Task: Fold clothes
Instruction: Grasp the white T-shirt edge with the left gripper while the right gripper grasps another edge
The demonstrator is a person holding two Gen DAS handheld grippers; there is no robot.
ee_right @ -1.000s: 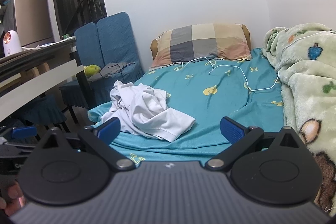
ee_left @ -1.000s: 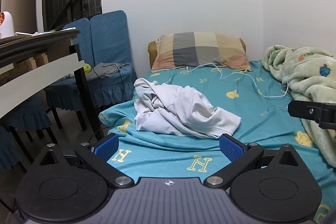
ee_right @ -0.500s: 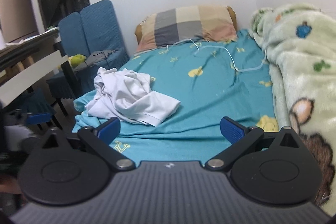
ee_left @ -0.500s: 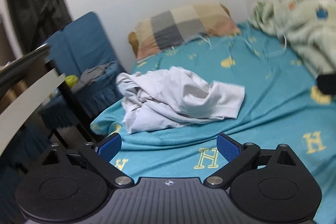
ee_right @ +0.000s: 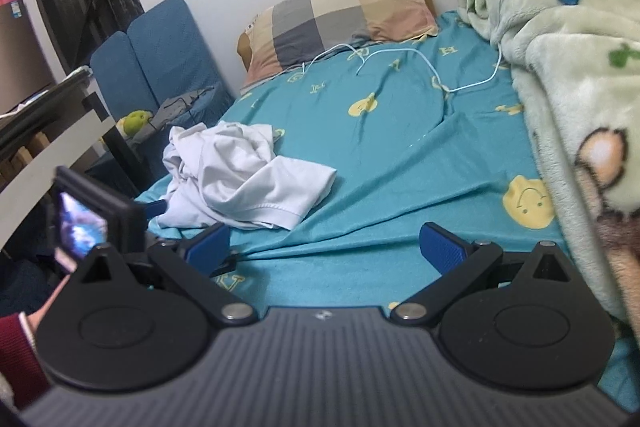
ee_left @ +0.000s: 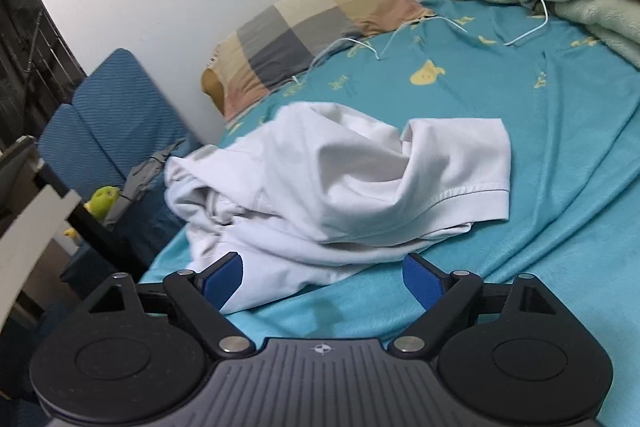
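Observation:
A crumpled white garment (ee_left: 336, 187) lies in a heap near the front left corner of the bed's teal sheet (ee_left: 560, 155). My left gripper (ee_left: 322, 277) is open, its blue pads just short of the garment's near hem, the left pad (ee_left: 224, 275) over the white cloth. In the right wrist view the same garment (ee_right: 244, 179) lies to the left. My right gripper (ee_right: 324, 247) is open over bare sheet, holding nothing. The left gripper's body with its small screen (ee_right: 84, 223) shows at that view's left edge, held by a hand in a red sleeve (ee_right: 20, 343).
A checked pillow (ee_right: 340, 19) lies at the head of the bed, with a white cable (ee_right: 400, 63) trailing across the sheet. A green fleece blanket (ee_right: 568, 67) is piled along the right side. Blue chairs (ee_right: 160, 55) and a dark table (ee_right: 52, 131) stand left of the bed.
Both grippers have moved forward and tipped down toward the bed. The left one has closed in on the white garment, which now fills its view. Both stayed open.

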